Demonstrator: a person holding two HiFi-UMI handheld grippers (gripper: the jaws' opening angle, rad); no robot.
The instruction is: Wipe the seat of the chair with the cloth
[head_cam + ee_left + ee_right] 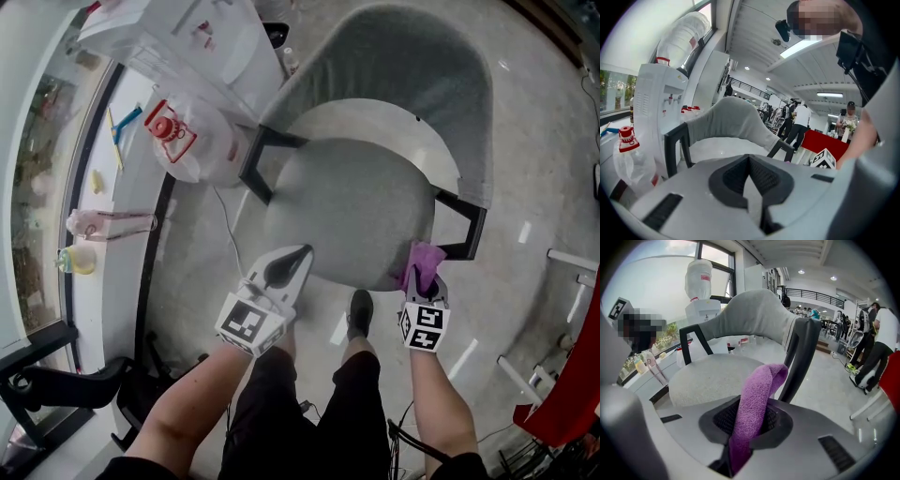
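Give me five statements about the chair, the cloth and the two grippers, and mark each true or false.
1. The right gripper is shut on the purple cloth. True.
2. The left gripper holds a second cloth. False: its jaws are together with nothing between them.
3. The cloth lies spread flat in the middle of the seat. False: it is bunched in the right gripper, near the seat's front edge.
4. The chair has a grey backrest and black arm frames. True.
5. Both grippers are at the front side of the seat, away from the backrest. True.
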